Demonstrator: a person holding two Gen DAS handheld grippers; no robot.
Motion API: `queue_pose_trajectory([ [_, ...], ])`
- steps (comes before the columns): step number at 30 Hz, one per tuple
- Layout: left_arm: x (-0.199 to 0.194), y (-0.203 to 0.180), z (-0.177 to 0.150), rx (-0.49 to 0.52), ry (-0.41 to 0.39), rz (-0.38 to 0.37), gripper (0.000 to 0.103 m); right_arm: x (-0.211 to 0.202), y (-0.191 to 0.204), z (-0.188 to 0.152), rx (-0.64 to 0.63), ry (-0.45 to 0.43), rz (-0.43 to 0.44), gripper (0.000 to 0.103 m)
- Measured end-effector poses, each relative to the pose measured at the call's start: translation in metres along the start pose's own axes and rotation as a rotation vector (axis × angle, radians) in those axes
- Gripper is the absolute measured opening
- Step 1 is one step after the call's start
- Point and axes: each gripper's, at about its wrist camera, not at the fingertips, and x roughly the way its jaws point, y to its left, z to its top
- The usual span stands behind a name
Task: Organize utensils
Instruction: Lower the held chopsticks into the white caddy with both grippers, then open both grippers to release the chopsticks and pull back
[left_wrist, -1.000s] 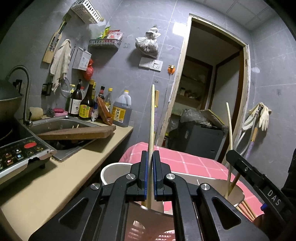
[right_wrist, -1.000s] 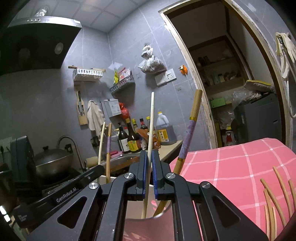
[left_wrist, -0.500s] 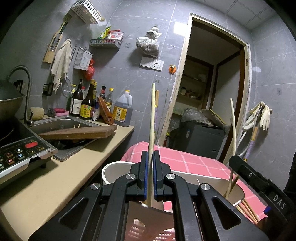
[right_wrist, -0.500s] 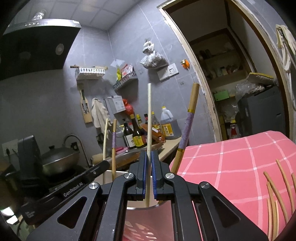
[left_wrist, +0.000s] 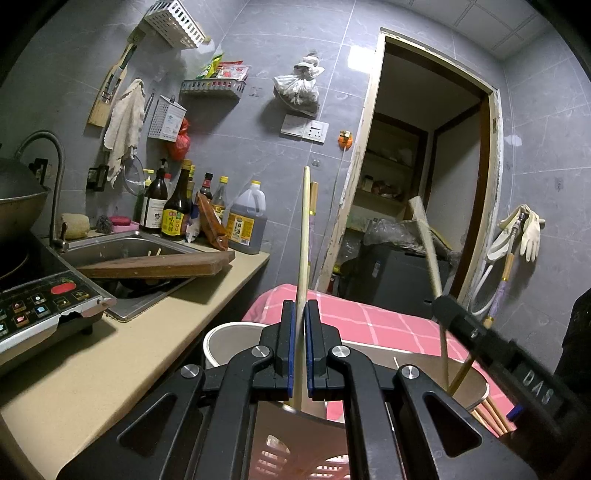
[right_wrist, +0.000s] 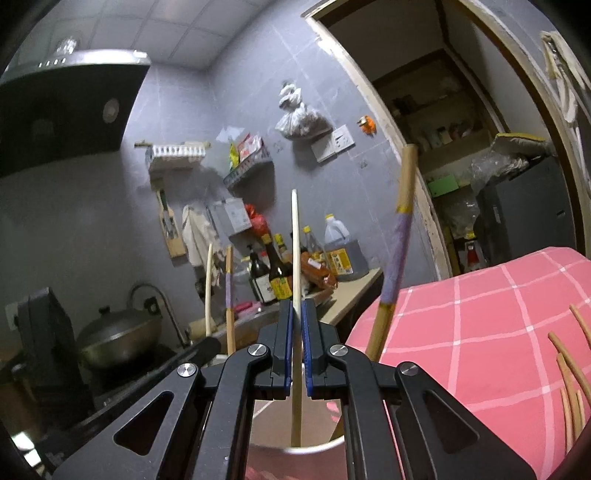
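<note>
Both tongs are clamped on a chopstick each, and both chopsticks stand nearly upright with their lower ends inside the holder (left_wrist: 236, 332), the pale tub at the edge of the pink checked cloth (left_wrist: 369, 317). The left tongs (left_wrist: 300, 354) grip a pale chopstick (left_wrist: 303, 236) over the holder's near compartment. The right tongs (right_wrist: 296, 350) grip another pale chopstick (right_wrist: 294, 251) over the holder's rim (right_wrist: 314, 447).

Done so far, by the look of it: a purple-banded chopstick (right_wrist: 397, 236) already leans in the holder just right of the right tongs.

Left to do: the two gripped chopsticks have not been let go, so each pair of tongs must part for its stick to drop in. Several brown chopsticks (right_wrist: 569, 373) lie loose on the cloth, to the right of the holder, and seem to be waiting their turn. I judge the job roughly midway.
</note>
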Motion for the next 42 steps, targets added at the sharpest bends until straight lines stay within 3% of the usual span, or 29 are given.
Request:
queue_pose_trajectory([
  [10, 0.000, 0.000, 0.000, 0.003, 0.001, 0.004, 0.003, -0.013, 0.009, -0.004, -0.073, 0.054, -0.013, 0.004],
  [16, -0.001, 0.000, -0.001, 0.001, 0.005, 0.001, 0.004, -0.024, 0.013, 0.000, -0.103, 0.035, -0.030, 0.007],
  [21, -0.007, 0.001, 0.001, -0.013, 0.007, -0.013, 0.028, -0.039, 0.014, 0.005, -0.120, 0.003, -0.046, 0.020],
  [25, -0.014, -0.001, 0.004, -0.013, 0.003, -0.009, 0.028, -0.056, 0.015, 0.012, -0.136, -0.022, -0.063, 0.023],
  [27, -0.019, -0.005, 0.006, -0.009, -0.004, -0.016, 0.036, -0.068, 0.013, 0.017, -0.140, -0.037, -0.082, 0.028],
  [29, -0.027, -0.011, 0.008, -0.002, -0.015, -0.027, 0.044, -0.084, 0.010, 0.022, -0.136, -0.056, -0.100, 0.042],
  [32, -0.036, -0.023, 0.011, 0.011, -0.023, -0.048, 0.048, -0.108, 0.003, 0.029, -0.136, -0.070, -0.140, 0.057],
  [33, -0.039, -0.027, 0.012, 0.016, -0.025, -0.054, 0.054, -0.118, 0.000, 0.031, -0.135, -0.072, -0.157, 0.058],
  [35, -0.047, -0.039, 0.014, 0.024, -0.032, -0.073, 0.064, -0.134, -0.005, 0.037, -0.137, -0.071, -0.189, 0.073],
  [39, -0.058, -0.062, 0.015, 0.034, -0.037, -0.129, 0.073, -0.169, -0.014, 0.050, -0.159, -0.073, -0.264, 0.082],
  [42, -0.066, -0.081, 0.012, 0.046, -0.035, -0.169, 0.085, -0.192, -0.019, 0.058, -0.174, -0.073, -0.316, 0.098],
])
